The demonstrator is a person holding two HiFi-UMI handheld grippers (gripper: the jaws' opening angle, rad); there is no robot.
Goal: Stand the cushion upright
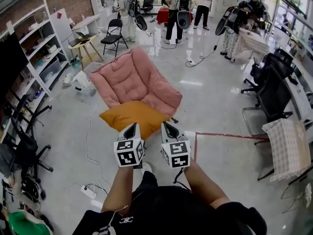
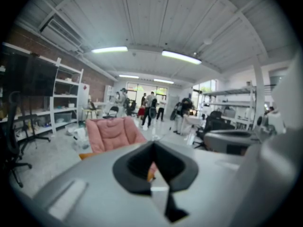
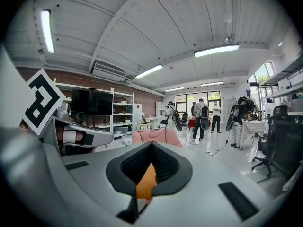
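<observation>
**Orange cushion flat on the pink chair, both hand-held grippers at its near edge**

The orange cushion (image 1: 133,115) lies flat on the front part of the seat of a pink padded chair (image 1: 132,77). One of its corners points toward the person and overhangs the seat's front edge.

The left hand-held gripper (image 1: 131,127) sits at the cushion's near-left edge and the right hand-held gripper (image 1: 168,126) at its near-right edge. They are side by side and point forward at the chair.

In the left gripper view the jaws are pressed together at the tips, with a sliver of orange below. In the right gripper view the jaws also meet at the tips, and the cushion (image 3: 146,181) shows as an orange wedge through the gap beneath them.

The chair stands on a glossy grey floor (image 1: 215,102).
</observation>
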